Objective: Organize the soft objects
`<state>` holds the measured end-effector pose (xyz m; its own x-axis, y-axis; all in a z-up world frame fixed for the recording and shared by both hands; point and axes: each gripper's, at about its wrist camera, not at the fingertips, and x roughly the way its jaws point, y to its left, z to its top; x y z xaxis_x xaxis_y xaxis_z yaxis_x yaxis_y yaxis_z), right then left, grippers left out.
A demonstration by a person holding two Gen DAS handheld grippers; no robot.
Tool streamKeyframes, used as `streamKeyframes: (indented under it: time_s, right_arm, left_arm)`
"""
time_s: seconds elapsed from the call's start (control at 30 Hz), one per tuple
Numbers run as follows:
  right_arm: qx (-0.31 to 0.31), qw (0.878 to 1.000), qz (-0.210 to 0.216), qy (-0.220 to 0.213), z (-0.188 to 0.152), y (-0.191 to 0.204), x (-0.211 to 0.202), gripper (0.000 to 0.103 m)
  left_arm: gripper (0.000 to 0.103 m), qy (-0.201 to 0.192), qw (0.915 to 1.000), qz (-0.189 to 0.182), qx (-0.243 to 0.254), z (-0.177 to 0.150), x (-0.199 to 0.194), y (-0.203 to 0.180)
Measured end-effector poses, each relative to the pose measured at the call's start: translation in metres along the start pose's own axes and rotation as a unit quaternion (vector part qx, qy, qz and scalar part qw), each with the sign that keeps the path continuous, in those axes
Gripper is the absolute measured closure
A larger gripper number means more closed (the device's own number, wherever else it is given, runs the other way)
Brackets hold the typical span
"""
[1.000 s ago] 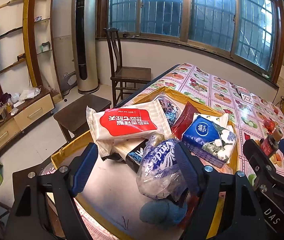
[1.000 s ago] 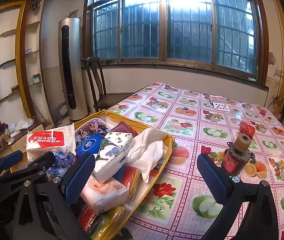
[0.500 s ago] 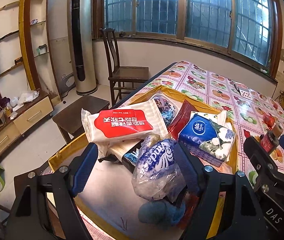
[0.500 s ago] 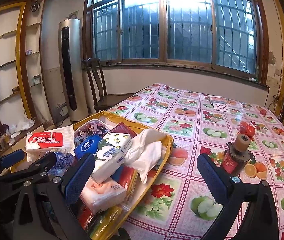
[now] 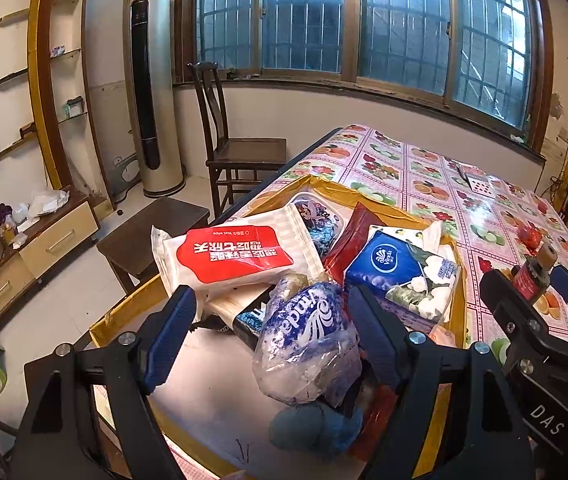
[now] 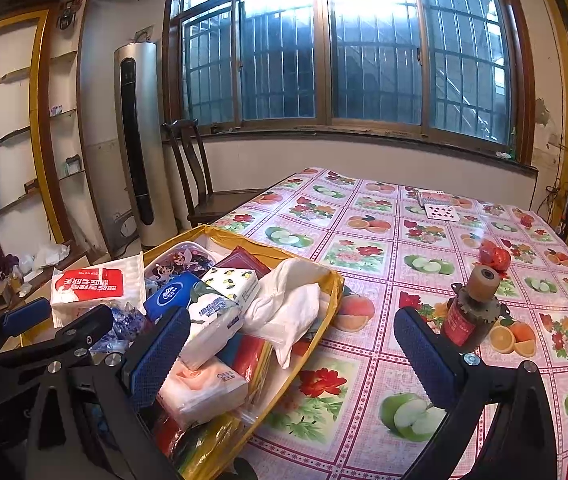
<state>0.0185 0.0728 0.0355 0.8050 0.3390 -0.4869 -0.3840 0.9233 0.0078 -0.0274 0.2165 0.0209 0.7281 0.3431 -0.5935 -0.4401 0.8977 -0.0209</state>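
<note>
My left gripper (image 5: 272,332), fingers spread, frames the crumpled blue-and-clear plastic tissue bag (image 5: 308,344) atop the yellow-rimmed box (image 5: 102,326); I should close gently mid-bag, while my right gripper (image 6: 284,354) waits spread wide.

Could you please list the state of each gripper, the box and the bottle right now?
left gripper: open, over the packs
right gripper: open, empty
yellow box: open, piled with soft packs
brown bottle: upright on the table, capped
</note>
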Motion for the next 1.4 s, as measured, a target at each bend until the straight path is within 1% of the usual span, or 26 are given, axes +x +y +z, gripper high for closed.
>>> streamKeyframes:
  time_s: [0.03, 0.1, 0.23, 0.33, 0.4, 0.47, 0.6, 0.77, 1.03, 1.1, 1.17, 1.27, 1.33, 1.4]
  right_arm:
    - [0.001, 1.000, 0.000, 0.000, 0.000, -0.001, 0.000, 0.000]
    - [0.004, 1.000, 0.000, -0.001, 0.000, -0.002, 0.000, 0.000]
    - [-0.001, 1.000, -0.003, -0.007, 0.000, -0.002, -0.002, 0.000]
    - [-0.006, 1.000, -0.005, -0.014, 0.001, -0.002, -0.004, 0.000]
    - [-0.003, 1.000, -0.004, -0.016, 0.001, -0.003, -0.005, 0.000]
    - [-0.001, 1.000, -0.002, -0.015, 0.001, -0.003, -0.005, 0.000]
    - [0.000, 1.000, -0.002, -0.017, 0.001, -0.005, -0.005, 0.000]
    - [0.010, 1.000, -0.001, -0.015, 0.000, -0.009, -0.004, 0.000]
    - [0.011, 1.000, -0.004, -0.021, 0.000, -0.011, -0.007, 0.000]
    - [0.012, 1.000, -0.004, -0.020, -0.001, -0.011, -0.008, 0.000]
    - [0.012, 1.000, -0.003, -0.020, -0.001, -0.012, -0.008, 0.000]
    - [0.015, 1.000, -0.001, -0.020, -0.001, -0.013, -0.009, 0.000]
    - [0.016, 1.000, 0.000, -0.022, -0.001, -0.014, -0.009, 0.000]
    - [0.018, 1.000, 0.002, -0.023, 0.000, -0.014, -0.010, 0.000]
  left_arm:
    - [0.023, 0.000, 1.0000, -0.005, 0.000, 0.001, 0.000, 0.000]
    - [0.017, 0.005, 0.9999, -0.014, -0.003, 0.002, 0.002, 0.003]
    - [0.015, 0.010, 0.9994, -0.032, -0.008, 0.002, 0.005, 0.007]
    - [0.010, 0.012, 0.9995, -0.030, -0.003, 0.001, 0.006, 0.007]
    - [0.005, 0.021, 0.9991, -0.037, -0.009, 0.002, 0.009, 0.009]
    - [0.002, 0.020, 0.9993, -0.031, -0.009, 0.001, 0.009, 0.009]
    - [0.001, 0.007, 0.9997, -0.023, -0.001, 0.001, 0.005, 0.007]
    - [0.001, -0.004, 0.9995, -0.030, 0.006, 0.001, 0.002, 0.005]
    - [0.001, 0.028, 0.9987, -0.042, 0.005, 0.001, 0.007, 0.004]
    - [0.001, 0.014, 0.9994, -0.031, 0.011, 0.001, 0.003, 0.002]
    - [0.001, 0.008, 0.9996, -0.022, 0.017, 0.001, 0.000, 0.000]
    - [0.001, 0.005, 0.9996, -0.026, 0.012, 0.001, -0.001, 0.001]
    - [0.001, 0.011, 0.9993, -0.034, 0.006, 0.002, 0.001, 0.002]
    - [0.001, 0.006, 0.9992, -0.039, 0.009, 0.002, 0.000, 0.002]
